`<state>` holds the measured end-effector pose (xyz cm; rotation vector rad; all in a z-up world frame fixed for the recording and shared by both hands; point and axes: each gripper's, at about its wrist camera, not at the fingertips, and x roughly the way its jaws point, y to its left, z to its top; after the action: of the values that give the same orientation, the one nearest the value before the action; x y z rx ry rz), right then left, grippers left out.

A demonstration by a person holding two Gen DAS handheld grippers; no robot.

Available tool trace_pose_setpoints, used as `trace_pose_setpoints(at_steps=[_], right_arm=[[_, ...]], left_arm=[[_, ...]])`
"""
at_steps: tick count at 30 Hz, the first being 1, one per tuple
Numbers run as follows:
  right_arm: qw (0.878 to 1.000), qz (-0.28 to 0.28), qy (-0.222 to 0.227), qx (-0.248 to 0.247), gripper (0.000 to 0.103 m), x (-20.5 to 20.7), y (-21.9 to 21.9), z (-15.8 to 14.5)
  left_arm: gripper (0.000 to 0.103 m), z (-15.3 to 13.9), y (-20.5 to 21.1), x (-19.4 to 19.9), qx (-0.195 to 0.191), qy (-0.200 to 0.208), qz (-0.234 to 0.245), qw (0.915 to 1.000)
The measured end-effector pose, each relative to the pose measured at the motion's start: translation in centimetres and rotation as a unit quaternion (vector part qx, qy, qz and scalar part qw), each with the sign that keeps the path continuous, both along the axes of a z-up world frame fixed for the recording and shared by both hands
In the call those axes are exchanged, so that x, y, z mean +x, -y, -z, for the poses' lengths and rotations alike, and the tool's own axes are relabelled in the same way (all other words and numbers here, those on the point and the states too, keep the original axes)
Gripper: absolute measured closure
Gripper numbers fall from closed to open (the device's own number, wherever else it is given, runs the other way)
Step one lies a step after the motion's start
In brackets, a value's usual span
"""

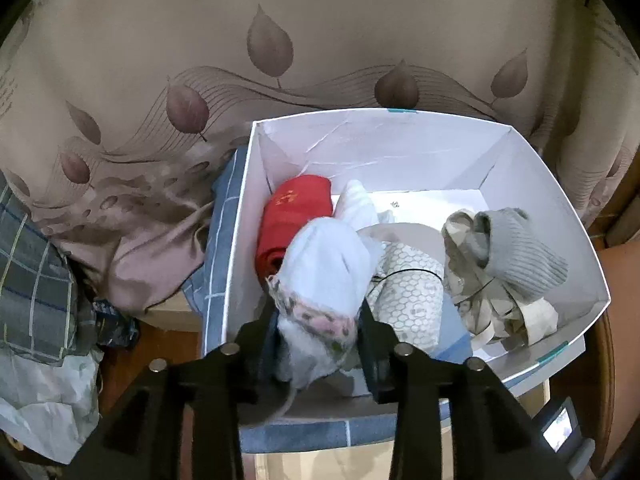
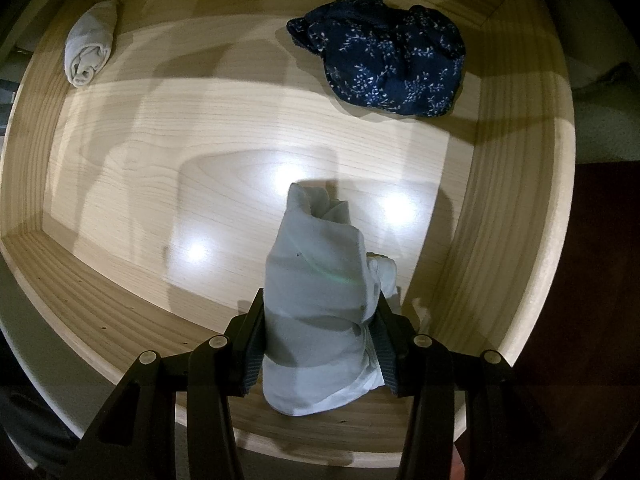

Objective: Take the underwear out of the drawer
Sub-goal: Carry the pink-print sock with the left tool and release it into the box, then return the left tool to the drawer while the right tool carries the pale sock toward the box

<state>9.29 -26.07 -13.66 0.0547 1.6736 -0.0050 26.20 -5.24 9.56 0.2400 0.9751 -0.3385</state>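
Note:
Over a white box [image 1: 560, 216], my left gripper [image 1: 320, 320] has a pale blue-white pair of underwear with a floral band [image 1: 324, 264] between its fingers; the cloth touches both pads and its far end lies on the clothes in the box. In the right wrist view my right gripper [image 2: 320, 320] points down into a wooden drawer [image 2: 512, 240] and is shut on a pale grey rolled pair of underwear [image 2: 316, 264]. On the drawer floor farther back lie a navy floral garment [image 2: 388, 64] and a small beige roll [image 2: 90, 48].
The box also holds a red garment [image 1: 292, 216], a honeycomb-print roll [image 1: 412, 292] and a grey ribbed piece [image 1: 520, 252]. It rests on blue checked cloth [image 1: 224, 216]. Behind hangs a leaf-pattern fabric [image 1: 280, 40]; plaid cloth [image 1: 32, 280] lies at left.

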Motion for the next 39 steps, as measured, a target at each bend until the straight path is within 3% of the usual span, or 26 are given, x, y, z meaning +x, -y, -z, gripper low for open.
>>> trace_pose_setpoints(at_steps=[7,12,21,25,30,39], right_arm=[[1.0,-0.001,-0.001,-0.004,0.058,0.0,-0.3,0.0],[1.0,-0.002,-0.001,-0.006,0.058,0.1,-0.6,-0.1],[1.0,-0.008,-0.002,-0.016,0.058,0.0,-1.4,0.0],[1.0,-0.006,-0.002,-0.017,0.058,-0.1,-1.8,0.0],[1.0,-0.012,-0.005,-0.027,0.058,0.1,-2.2,0.0],[0.996,-0.044,0.003,-0.071,0.06,0.0,-3.2,0.1]], left_arm=[[0.05,-1.3,-1.2,-0.4,-0.035,-0.016,0.004,0.9992],[0.049,-3.5,-2.6,-1.8,-0.056,-0.017,0.013,0.9982],[0.049,-8.5,-6.3,-5.2,-0.039,0.029,0.017,0.9987],[0.047,-9.6,-8.3,-7.1,-0.015,0.047,0.018,0.9986],[0.046,-7.5,-9.9,-9.4,0.005,0.036,0.017,0.9992],[0.046,-0.5,-11.2,-12.3,-0.03,-0.007,-0.038,0.9988]])
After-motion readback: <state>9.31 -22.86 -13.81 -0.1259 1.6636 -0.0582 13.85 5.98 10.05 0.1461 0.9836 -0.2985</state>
